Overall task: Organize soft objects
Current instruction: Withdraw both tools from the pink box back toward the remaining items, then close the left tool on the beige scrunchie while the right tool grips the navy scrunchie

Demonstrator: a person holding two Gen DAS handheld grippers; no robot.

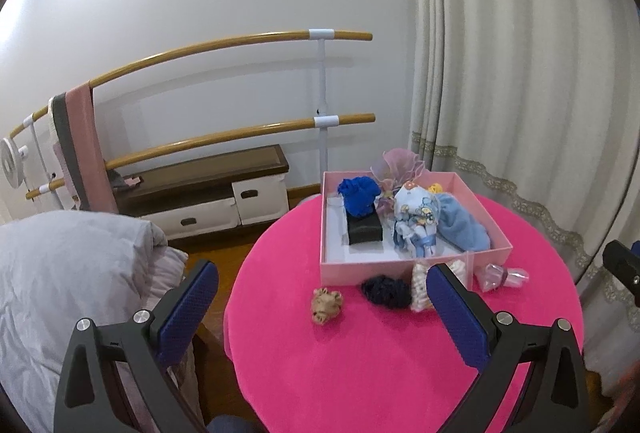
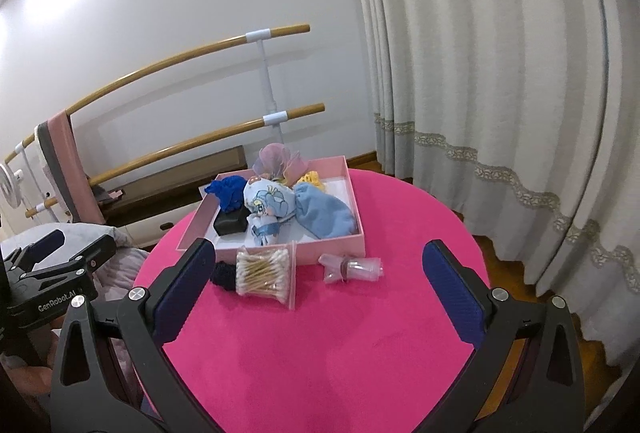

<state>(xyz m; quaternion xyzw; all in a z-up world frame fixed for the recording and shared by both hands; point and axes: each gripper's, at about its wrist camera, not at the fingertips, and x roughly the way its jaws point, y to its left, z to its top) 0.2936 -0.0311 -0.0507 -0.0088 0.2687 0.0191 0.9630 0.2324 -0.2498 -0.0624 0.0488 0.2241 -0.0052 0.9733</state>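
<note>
Round worktop (image 2: 320, 345) under fuzzy pink cloth. At frame centre, shallow pink cardboard box (image 2: 352, 193) heaped with plush blue pouch (image 2: 326, 219), knitted blue scrunchie (image 2: 228, 193), printed cloth (image 2: 270, 203). Just before it: bagged cotton swabs (image 2: 264, 273), dark scrunchie (image 1: 386, 291), tan scrunchie (image 1: 326, 305). Left claw (image 1: 320, 309) and right claw (image 2: 316, 289) both spread wide, holding nothing.

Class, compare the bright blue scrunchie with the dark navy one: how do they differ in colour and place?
The bright blue scrunchie is vivid royal blue; the dark navy scrunchie is almost black. The bright one lies inside the pink box, resting on a black block; the navy one lies outside on the pink tablecloth, by the box's near wall. Both are ruffled fabric.
</note>
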